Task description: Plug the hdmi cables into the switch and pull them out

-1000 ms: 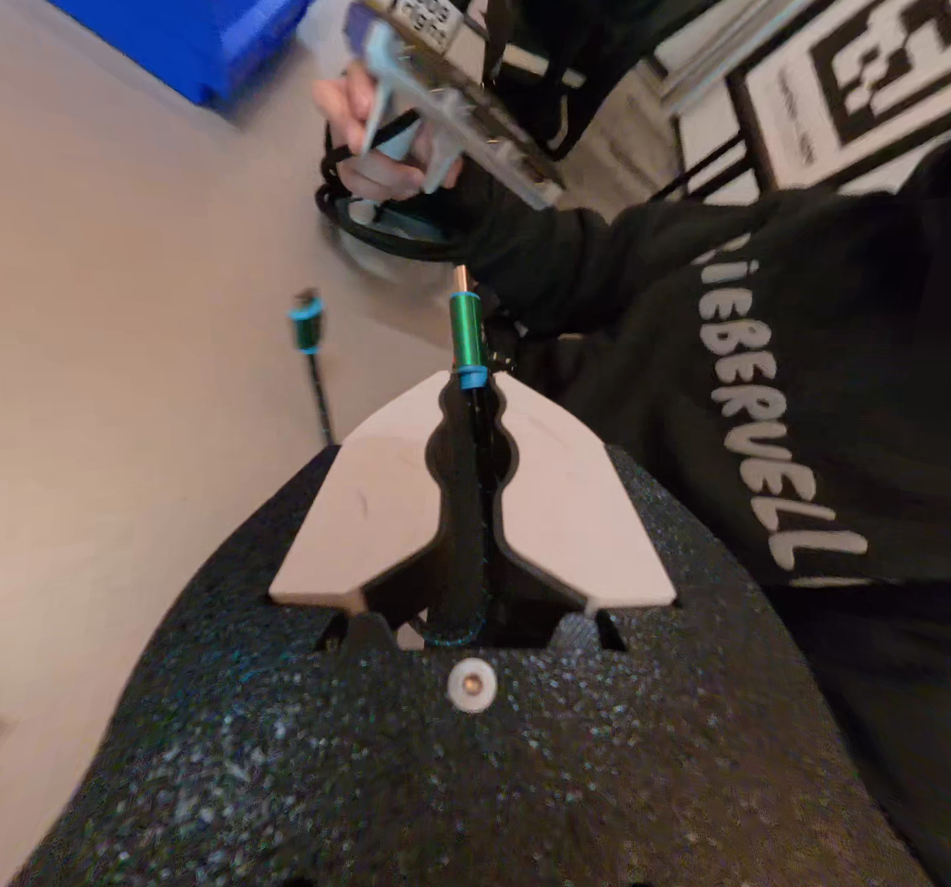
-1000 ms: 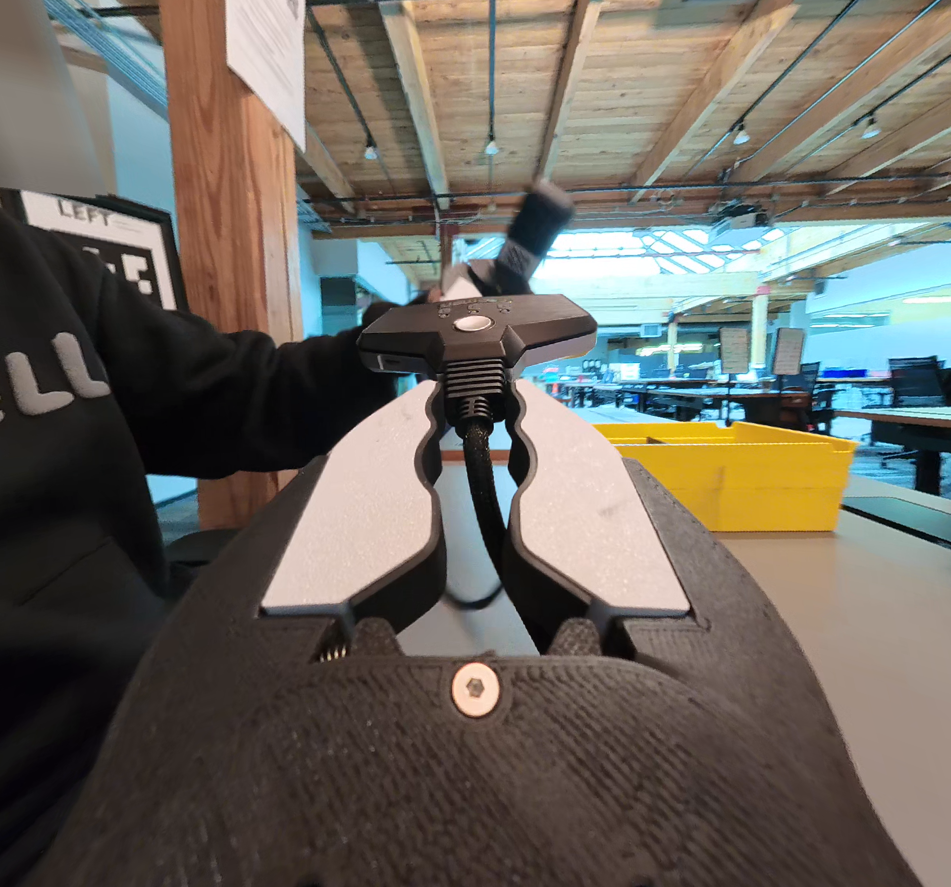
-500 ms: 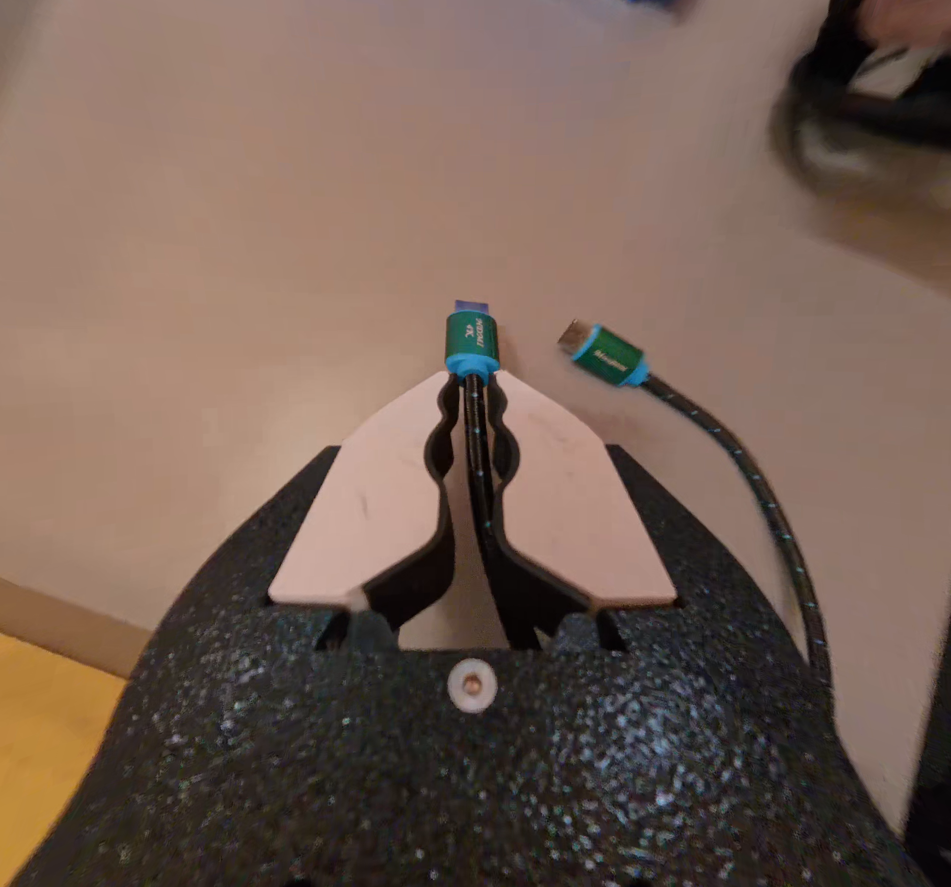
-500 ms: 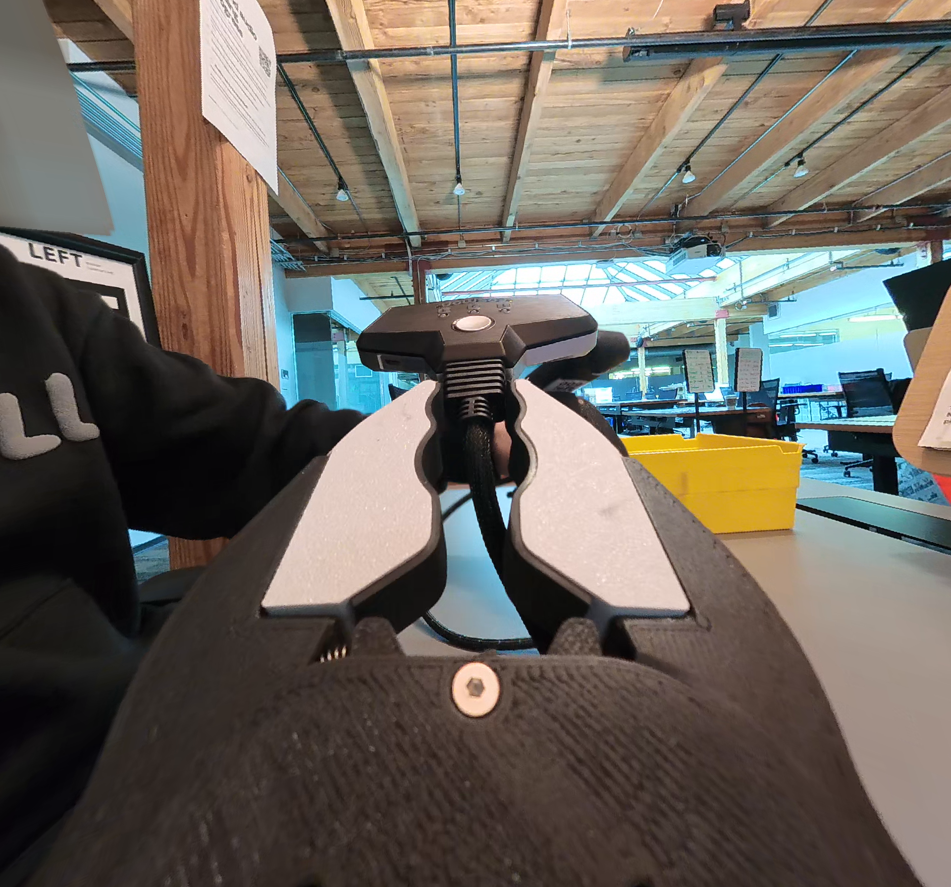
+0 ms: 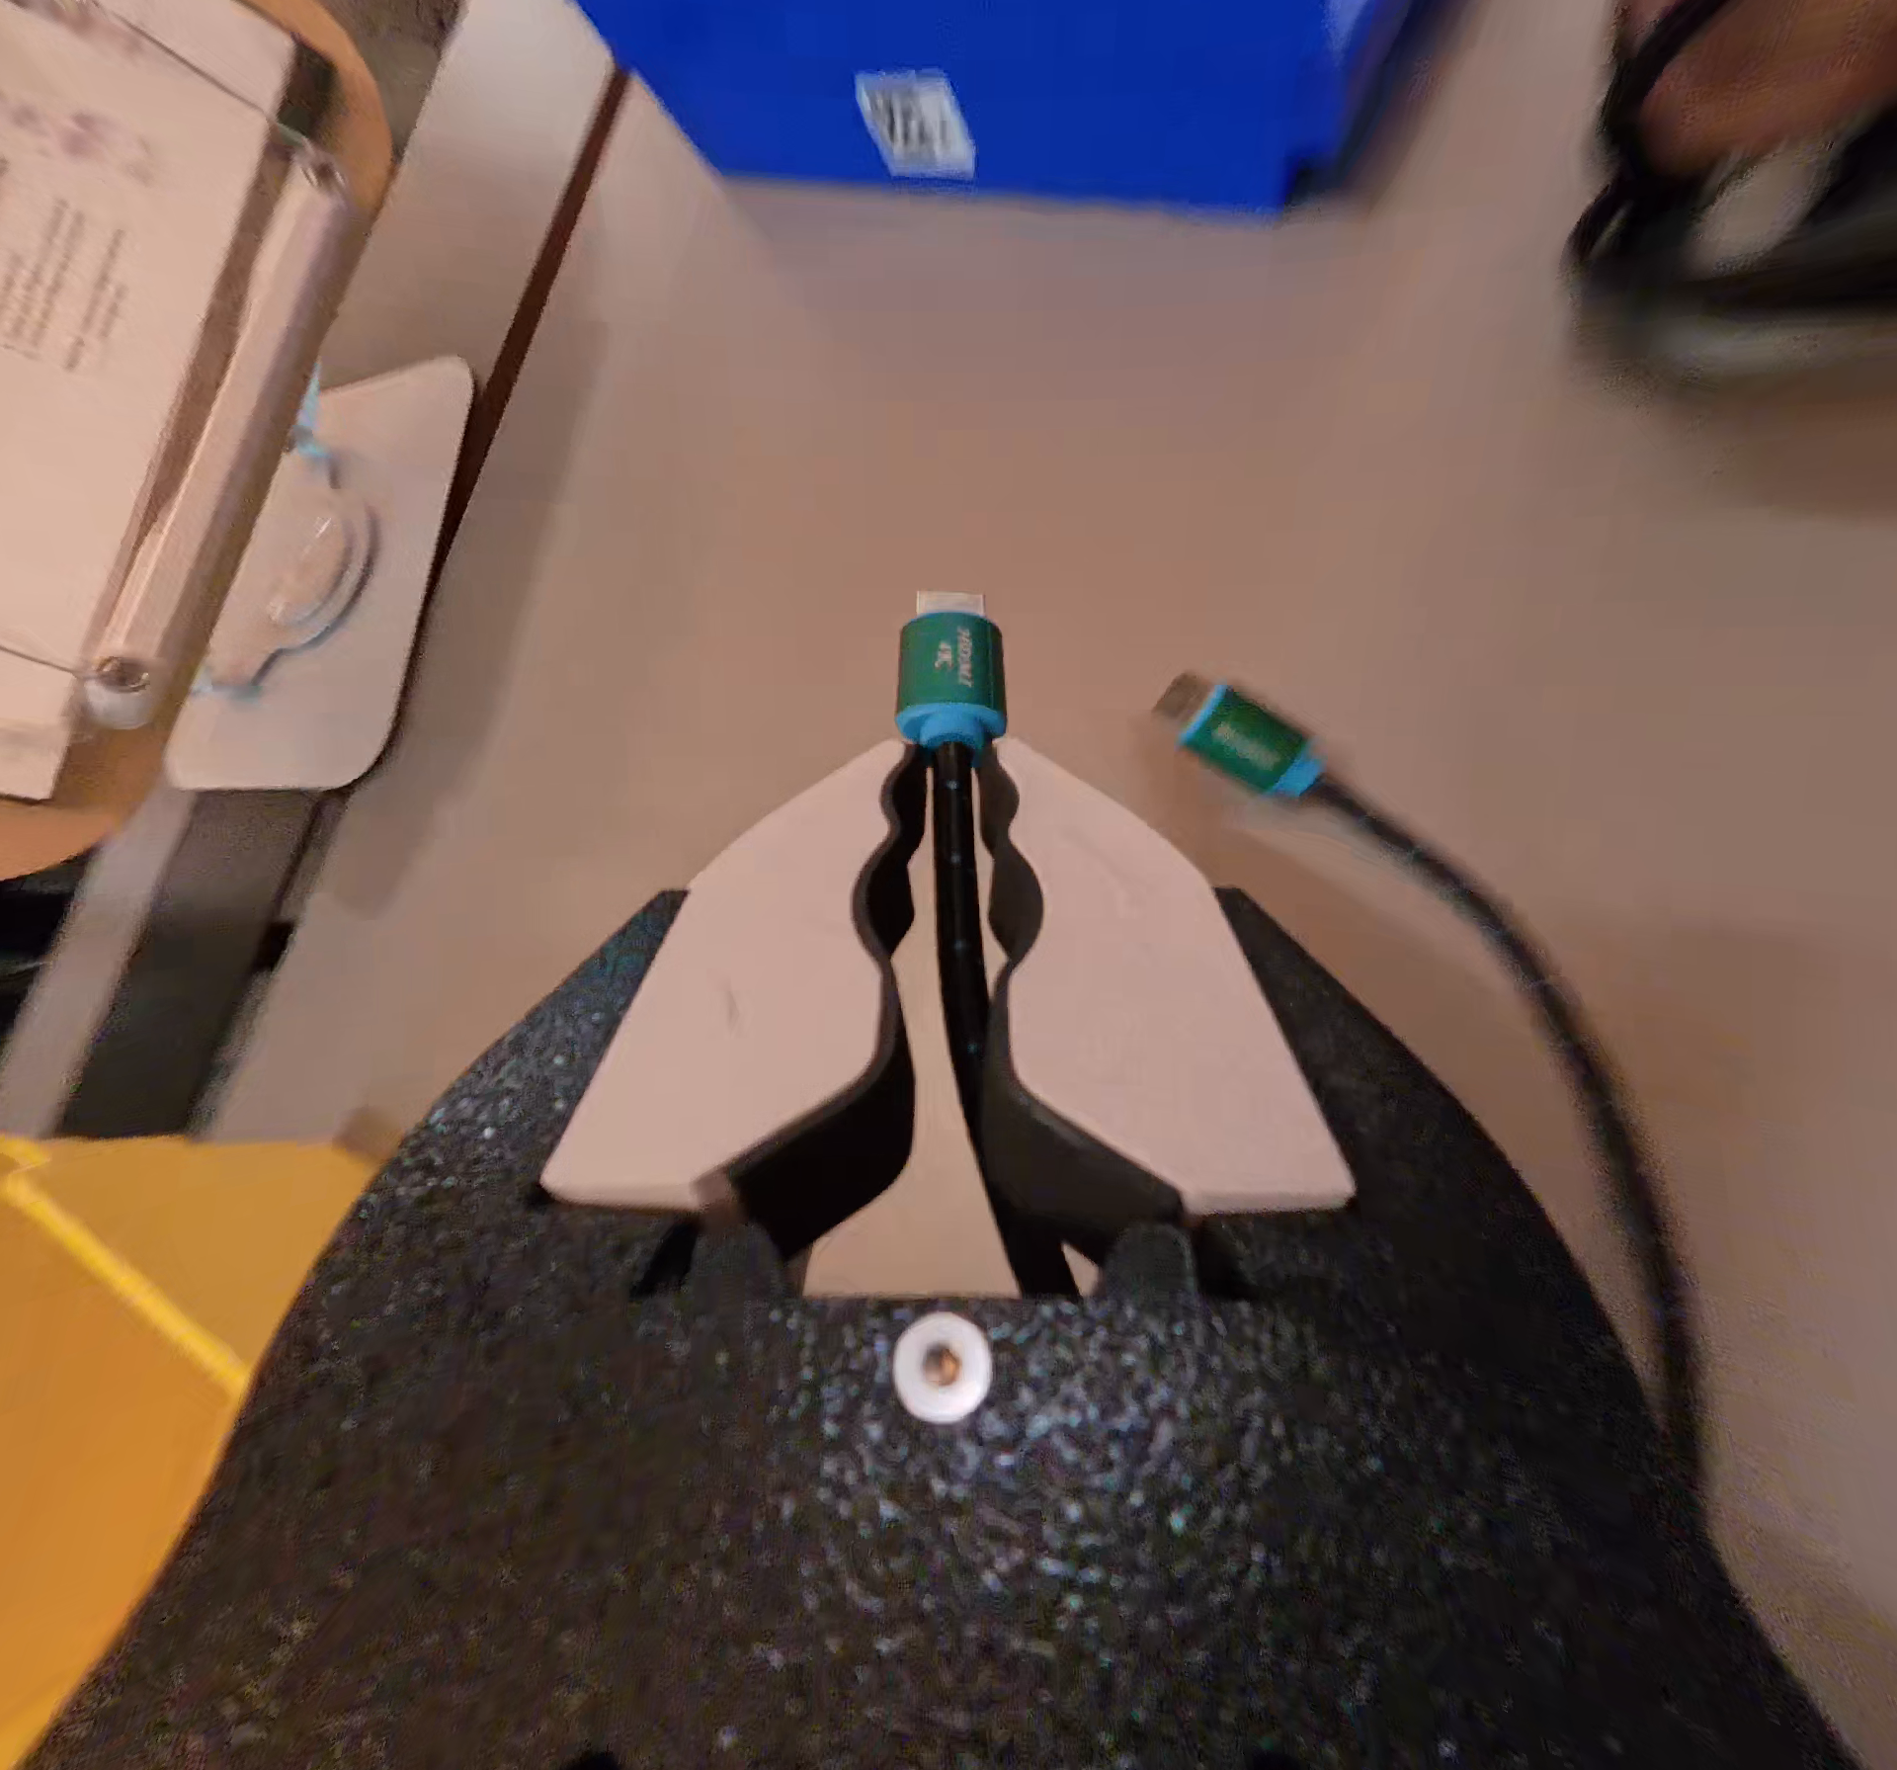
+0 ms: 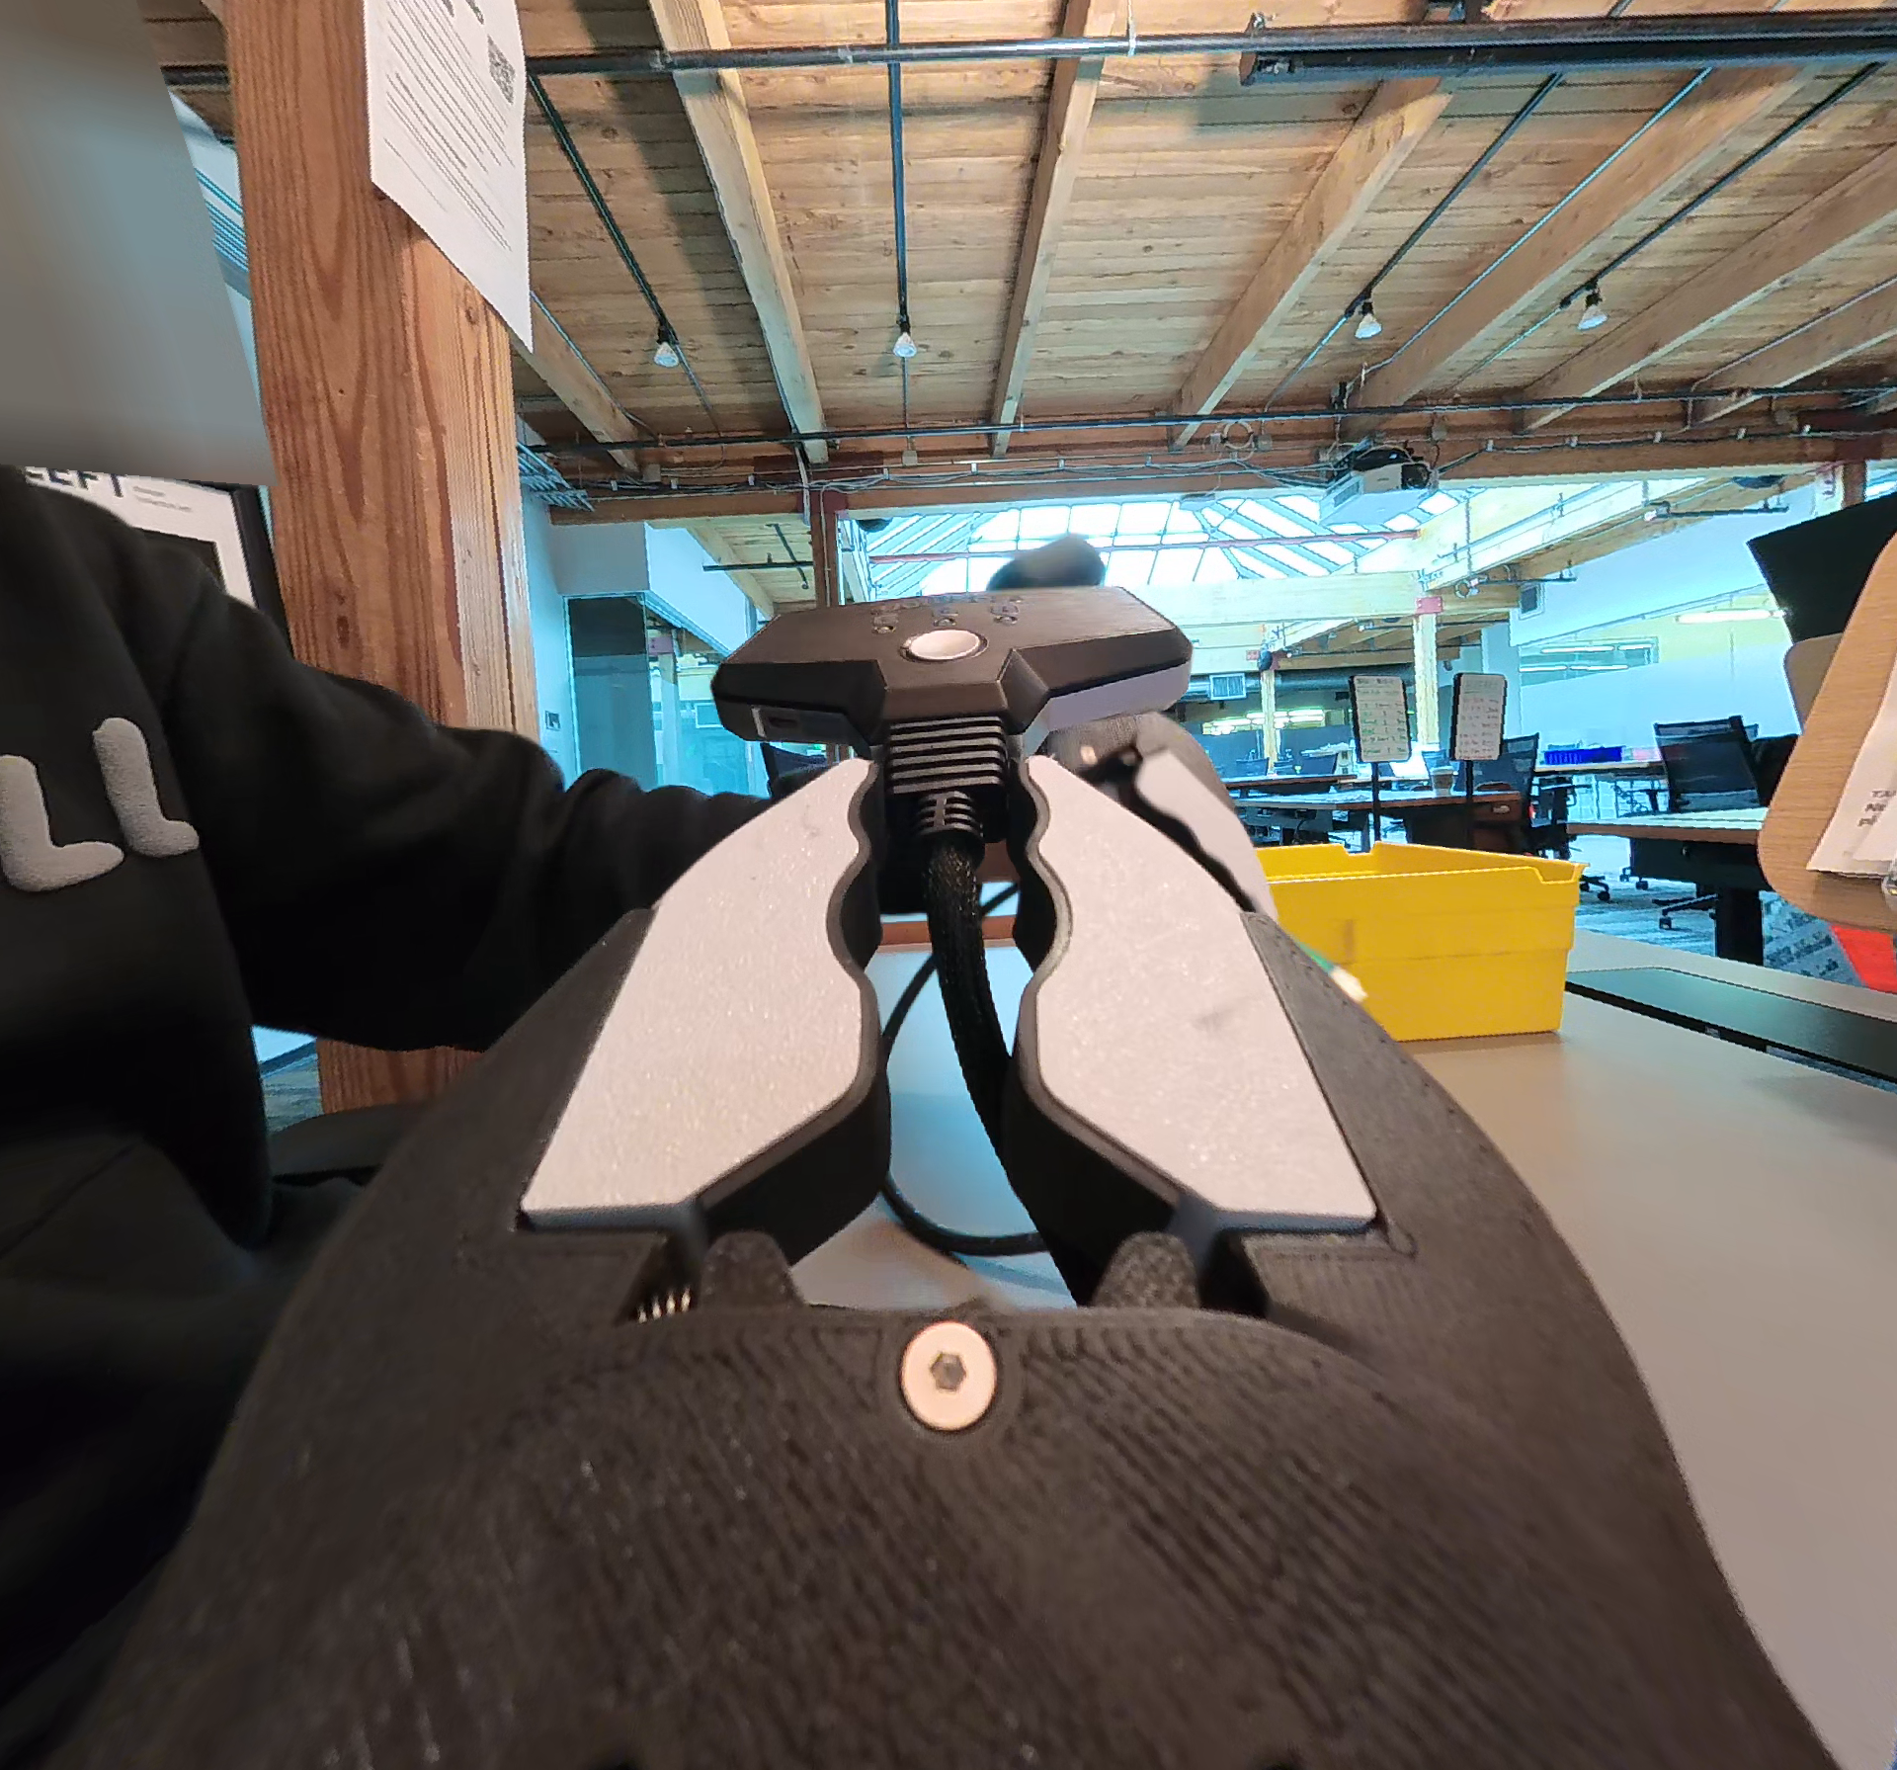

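Observation:
My left gripper [image 5: 950, 758] is shut on the black braided cable of a green HDMI plug [image 5: 950, 673], which sticks out past the fingertips above the beige table [image 5: 1334, 509]. A second green HDMI plug [image 5: 1247, 740] lies loose on the table to the right, its cable [image 5: 1540, 961] trailing back. My right gripper [image 6: 944, 797] is shut on the cable neck of the black HDMI switch [image 6: 950, 668] and holds it raised, button side up. The right hand and its coiled cable show blurred in the left wrist view [image 5: 1766, 181]. The left gripper [image 6: 1181, 797] shows behind the switch.
A blue bin [image 5: 975, 16] stands at the table's far edge. A clear sign holder with paper [image 5: 154, 335] stands at the left, a yellow bin [image 5: 113, 1310] at the near left. In the right wrist view a yellow bin [image 6: 1437, 940] sits on the table; a person's black sleeve [image 6: 359, 848] reaches across.
My left gripper has swung away from the switch and the person toward the table's far edge, still holding its plug. The right gripper has stayed raised with the switch.

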The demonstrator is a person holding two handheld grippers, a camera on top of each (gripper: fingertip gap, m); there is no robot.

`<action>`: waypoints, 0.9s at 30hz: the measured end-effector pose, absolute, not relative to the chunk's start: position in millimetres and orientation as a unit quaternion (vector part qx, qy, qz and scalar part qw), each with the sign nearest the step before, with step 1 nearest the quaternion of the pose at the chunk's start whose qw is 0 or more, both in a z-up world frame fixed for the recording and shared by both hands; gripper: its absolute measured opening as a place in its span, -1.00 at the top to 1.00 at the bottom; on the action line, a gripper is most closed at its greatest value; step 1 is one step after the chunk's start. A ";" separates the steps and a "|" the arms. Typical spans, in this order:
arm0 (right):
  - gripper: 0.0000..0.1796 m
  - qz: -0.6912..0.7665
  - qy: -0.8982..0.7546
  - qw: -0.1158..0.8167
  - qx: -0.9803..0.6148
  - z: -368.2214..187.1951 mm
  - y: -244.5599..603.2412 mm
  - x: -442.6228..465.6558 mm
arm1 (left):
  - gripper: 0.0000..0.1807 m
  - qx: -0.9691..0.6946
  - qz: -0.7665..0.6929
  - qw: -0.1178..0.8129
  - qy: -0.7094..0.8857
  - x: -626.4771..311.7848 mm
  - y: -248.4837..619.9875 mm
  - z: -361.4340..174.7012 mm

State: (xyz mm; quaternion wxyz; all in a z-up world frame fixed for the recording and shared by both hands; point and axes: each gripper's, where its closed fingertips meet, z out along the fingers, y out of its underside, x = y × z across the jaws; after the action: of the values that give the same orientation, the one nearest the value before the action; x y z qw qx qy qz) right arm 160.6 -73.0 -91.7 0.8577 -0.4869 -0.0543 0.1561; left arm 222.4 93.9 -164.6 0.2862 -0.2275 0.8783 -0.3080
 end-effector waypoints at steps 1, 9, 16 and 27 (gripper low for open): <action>0.75 0.156 -0.055 0.859 -0.485 -91.3 -73.8 160.7 | 0.89 -0.235 -0.352 0.267 0.865 217.8 88.3 -151.8; 0.75 0.160 -0.070 0.854 -0.490 -90.7 -75.6 155.2 | 0.89 -0.220 -0.510 0.099 0.825 155.3 58.0 -75.9; 0.75 0.149 -0.085 0.836 -0.521 -90.2 -71.2 144.6 | 0.89 -0.221 -0.473 0.083 0.849 126.2 32.7 -57.7; 0.75 0.126 -0.120 0.813 -0.556 -92.9 -67.9 132.2 | 0.89 -0.220 -0.411 0.066 0.882 120.9 29.2 -70.7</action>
State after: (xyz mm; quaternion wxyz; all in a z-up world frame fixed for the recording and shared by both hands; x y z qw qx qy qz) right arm 132.2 -67.9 -92.9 0.8128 -0.5559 -0.1203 0.1261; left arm 120.9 29.2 -70.7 0.0660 -0.2203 0.8819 -0.4115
